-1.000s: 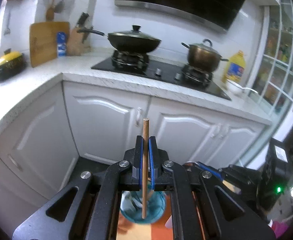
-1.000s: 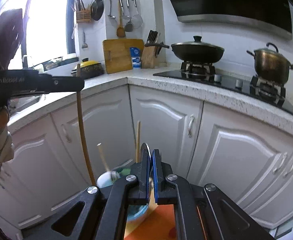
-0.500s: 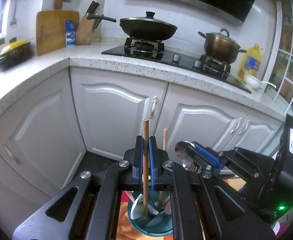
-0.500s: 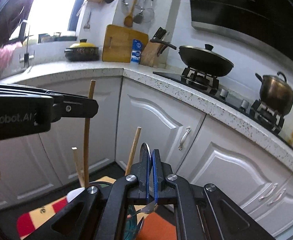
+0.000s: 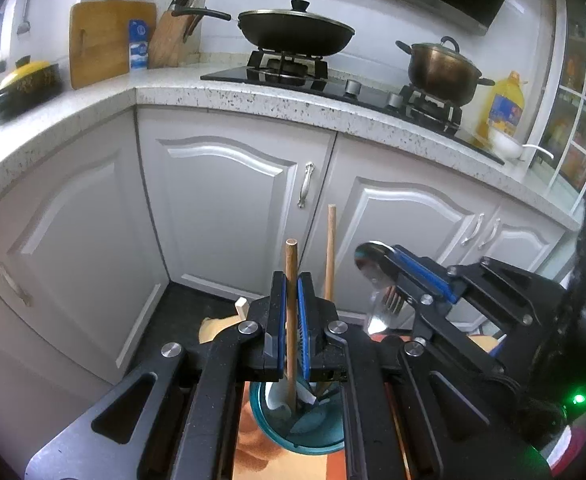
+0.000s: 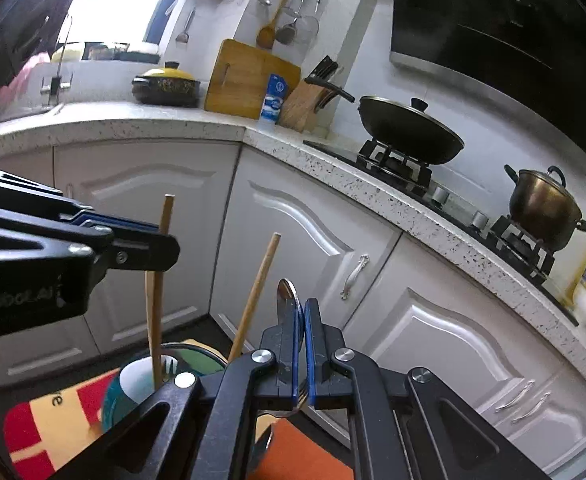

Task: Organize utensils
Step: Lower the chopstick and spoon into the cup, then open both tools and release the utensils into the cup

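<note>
My left gripper (image 5: pixel 292 280) is shut on an upright wooden utensil handle (image 5: pixel 291 264), whose lower end reaches into a teal holder (image 5: pixel 297 432) below. It also shows in the right wrist view (image 6: pixel 161 236), gripping the same handle (image 6: pixel 167 212). My right gripper (image 6: pixel 301 312) is shut on a metal spoon (image 6: pixel 287 294) and a fork, held upright just right of the holder. In the left wrist view the right gripper (image 5: pixel 389 260) holds the spoon (image 5: pixel 369 264) with fork tines (image 5: pixel 393 302) below. A second wooden handle (image 5: pixel 330 248) stands in the holder.
The holder (image 6: pixel 133 384) stands on a red, yellow and orange mat (image 6: pixel 45 432). White cabinet doors (image 5: pixel 229 208) and a speckled counter (image 5: pixel 277 100) lie ahead, with a wok (image 5: pixel 295 32), a pot (image 5: pixel 441 68), a cutting board (image 5: pixel 105 40) and a knife block (image 5: pixel 171 40).
Both grippers have come lower and closer to the holder. The wooden handle in my left gripper has gone deeper into the holder. The right gripper with spoon and fork has moved nearer the left one.
</note>
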`<move>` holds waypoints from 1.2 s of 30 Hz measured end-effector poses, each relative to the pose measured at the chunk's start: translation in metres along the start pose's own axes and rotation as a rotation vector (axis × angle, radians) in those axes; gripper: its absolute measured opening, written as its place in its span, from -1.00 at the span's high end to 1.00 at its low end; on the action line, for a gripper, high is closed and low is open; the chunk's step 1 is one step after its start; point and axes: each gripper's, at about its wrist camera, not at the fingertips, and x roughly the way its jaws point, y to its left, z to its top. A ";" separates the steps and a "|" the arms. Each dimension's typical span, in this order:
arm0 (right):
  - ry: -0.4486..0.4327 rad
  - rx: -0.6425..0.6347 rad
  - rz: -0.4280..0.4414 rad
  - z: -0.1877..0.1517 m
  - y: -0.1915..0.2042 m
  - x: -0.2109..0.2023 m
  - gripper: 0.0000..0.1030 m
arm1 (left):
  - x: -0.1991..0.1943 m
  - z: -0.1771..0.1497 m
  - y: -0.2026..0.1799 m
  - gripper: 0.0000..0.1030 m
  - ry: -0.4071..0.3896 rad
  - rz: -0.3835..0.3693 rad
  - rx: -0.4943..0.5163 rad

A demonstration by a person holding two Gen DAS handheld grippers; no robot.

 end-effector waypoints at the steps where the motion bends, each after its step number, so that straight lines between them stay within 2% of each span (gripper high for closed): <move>1: 0.010 0.011 0.014 -0.001 0.000 0.003 0.95 | 0.000 -0.001 -0.001 0.92 0.003 0.000 0.004; 7: 0.094 0.024 0.093 -0.016 0.008 0.012 0.95 | 0.001 -0.003 -0.001 0.92 0.020 -0.008 -0.001; 11: 0.177 0.084 0.186 -0.027 0.006 0.021 0.94 | 0.005 -0.006 -0.001 0.92 0.041 -0.008 -0.007; 16: 0.150 0.210 0.255 -0.030 -0.015 0.003 0.84 | 0.006 -0.009 0.002 0.88 0.070 -0.010 -0.025; 17: 0.144 0.230 0.264 -0.030 -0.020 -0.001 0.80 | 0.006 -0.009 0.003 0.80 0.072 -0.008 -0.030; 18: 0.140 0.251 0.264 -0.030 -0.025 -0.006 0.76 | 0.005 -0.010 0.004 0.66 0.074 -0.007 -0.035; 20: 0.135 0.268 0.256 -0.029 -0.031 -0.013 0.57 | 0.003 -0.010 0.006 0.49 0.078 -0.015 -0.051; 23: 0.129 0.281 0.250 -0.030 -0.037 -0.022 0.54 | -0.001 -0.011 0.004 0.46 0.082 -0.015 -0.047; 27: 0.137 0.301 0.248 -0.035 -0.039 -0.031 0.49 | -0.008 -0.014 0.000 0.27 0.078 -0.013 -0.043; 36: 0.153 0.306 0.240 -0.046 -0.030 -0.050 0.36 | -0.028 -0.024 -0.011 0.17 0.048 0.033 -0.017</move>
